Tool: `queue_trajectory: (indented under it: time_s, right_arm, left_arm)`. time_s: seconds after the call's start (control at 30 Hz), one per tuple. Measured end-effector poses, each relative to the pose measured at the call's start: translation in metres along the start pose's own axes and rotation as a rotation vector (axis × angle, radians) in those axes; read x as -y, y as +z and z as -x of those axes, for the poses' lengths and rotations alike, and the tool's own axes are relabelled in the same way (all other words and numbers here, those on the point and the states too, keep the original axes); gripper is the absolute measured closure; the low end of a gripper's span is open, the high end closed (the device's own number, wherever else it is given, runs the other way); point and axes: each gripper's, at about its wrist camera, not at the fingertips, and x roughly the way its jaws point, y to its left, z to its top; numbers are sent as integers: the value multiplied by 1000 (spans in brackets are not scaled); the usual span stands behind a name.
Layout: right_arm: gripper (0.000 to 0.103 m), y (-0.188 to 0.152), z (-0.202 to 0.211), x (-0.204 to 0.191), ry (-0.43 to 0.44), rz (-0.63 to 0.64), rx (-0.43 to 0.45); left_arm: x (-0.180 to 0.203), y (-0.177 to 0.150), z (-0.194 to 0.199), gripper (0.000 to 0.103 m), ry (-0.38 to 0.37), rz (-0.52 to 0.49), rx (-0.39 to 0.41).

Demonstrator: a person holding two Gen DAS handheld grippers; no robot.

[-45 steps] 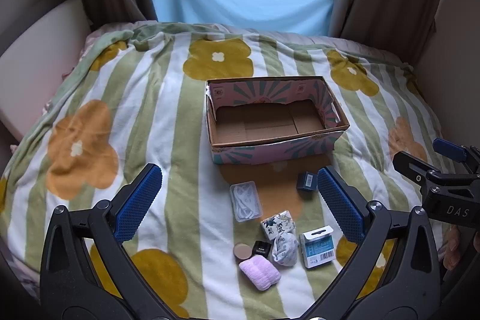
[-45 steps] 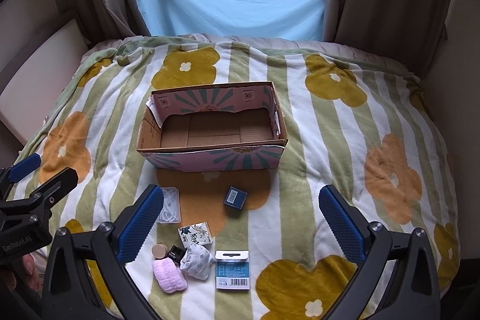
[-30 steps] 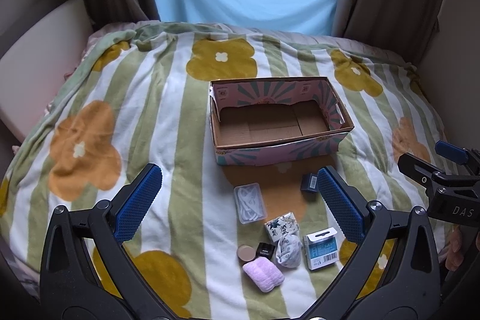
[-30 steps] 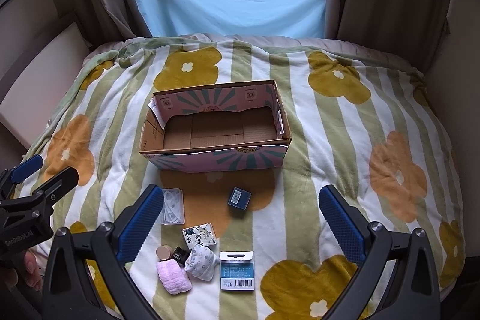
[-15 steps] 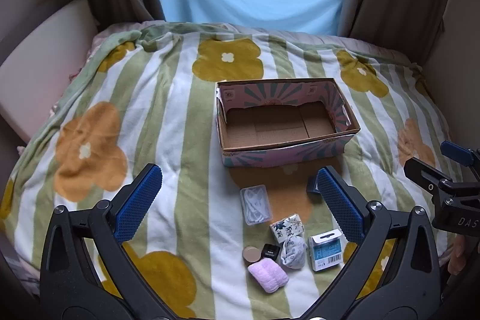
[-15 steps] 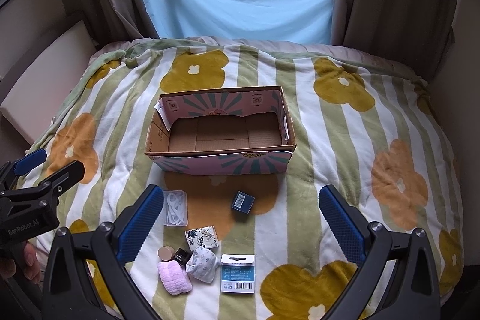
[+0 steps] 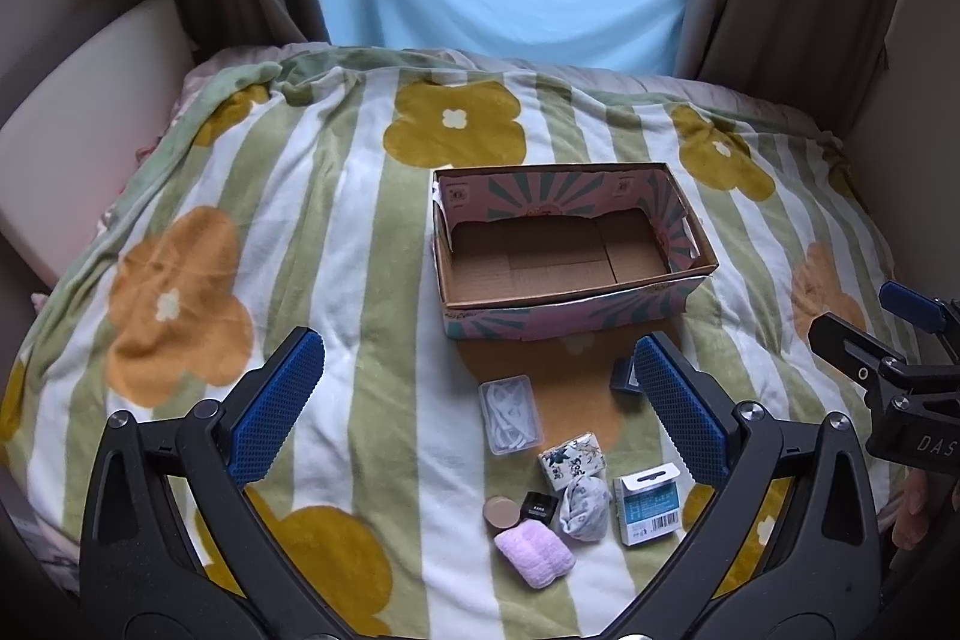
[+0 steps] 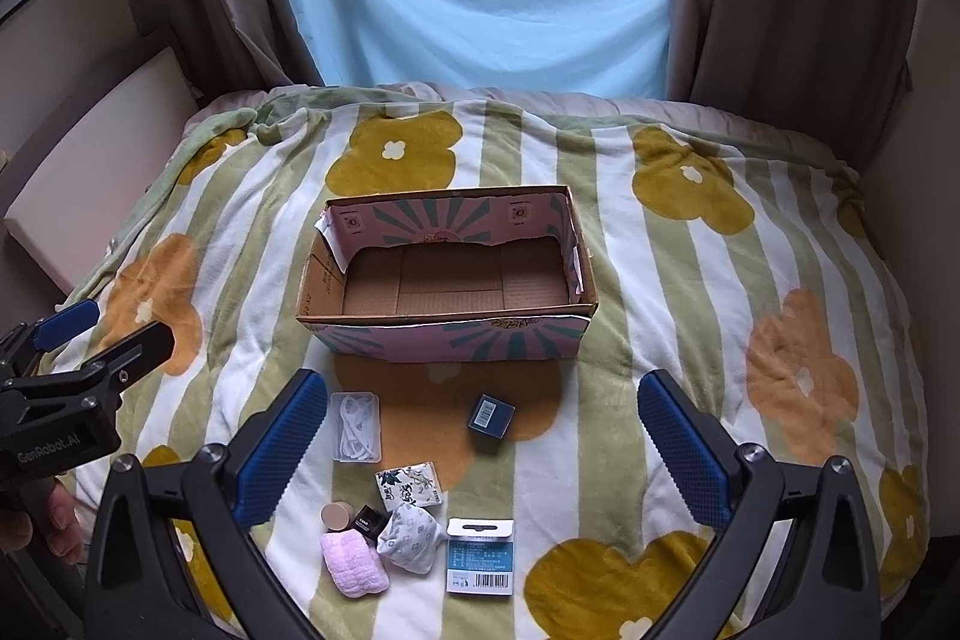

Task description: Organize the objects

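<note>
While both views have drifted slightly rightward, nothing has been picked: the left tool (image 7: 474, 403) and right tool (image 8: 480, 445) hang spread and bare, small items (image 8: 414, 487) clustered on the bed (image 8: 690, 316) before the unfilled box (image 8: 447, 274).

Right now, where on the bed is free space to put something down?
The blanket right of the cardboard box is bare, and so is the box's floor. In front of the box it is crowded: the earphone case, small dark box and pink cloth.
</note>
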Motion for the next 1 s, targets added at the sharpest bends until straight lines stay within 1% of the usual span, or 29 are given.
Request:
queue_trajectory:
  time_s: [0.47,0.93,1.0]
  right_arm:
    - [0,5,9,0,17,-6,33]
    - [0,5,13,2,16,5,44]
    - [0,6,14,3,31,9,46]
  left_arm:
    - [2,8,4,1,-4,-19,7]
    - [-4,6,0,1,-18,4,-22]
    - [-4,6,0,1,-40,10,-23]
